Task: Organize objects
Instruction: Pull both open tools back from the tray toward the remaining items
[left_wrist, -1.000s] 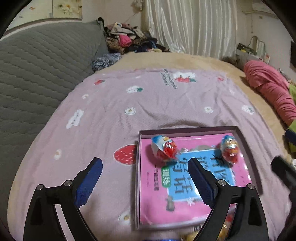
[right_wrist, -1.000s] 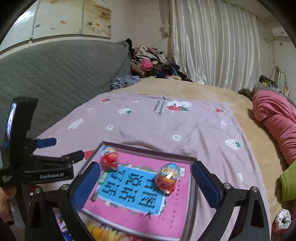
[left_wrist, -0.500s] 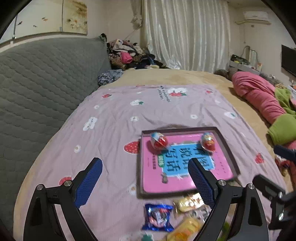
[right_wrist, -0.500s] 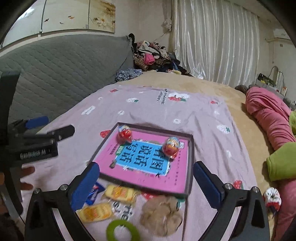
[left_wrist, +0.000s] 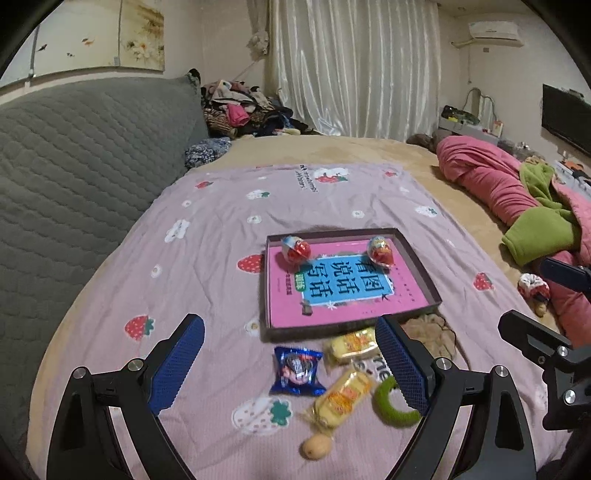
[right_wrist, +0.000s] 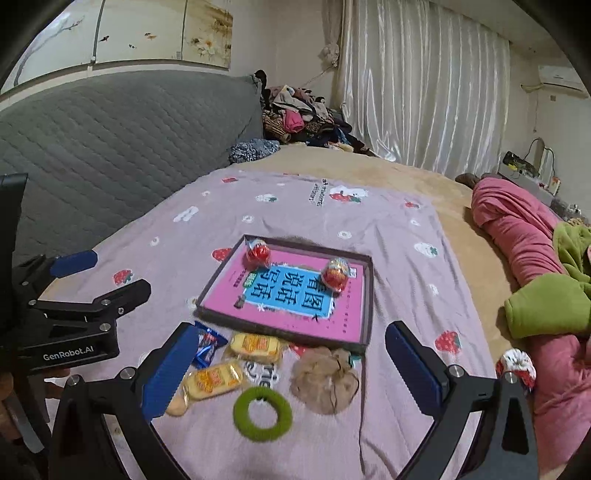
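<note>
Both the left hand-held gripper (left_wrist: 290, 363) and right hand-held gripper (right_wrist: 291, 363) hang released, grasping nothing. Loose snack packets (left_wrist: 341, 400) lie between their fingers; the tray (left_wrist: 419, 264) sits just beyond. Next, I'd guess: lower and clench one packet.

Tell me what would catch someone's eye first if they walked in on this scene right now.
The dark shallow box in the middle of the lilac blanket, holding a bright pink book with two foil-wrapped eggs at its far end. Next, the loose clutter in front of it: yellow snack packs, a blue wrapper and a green ring.
</note>
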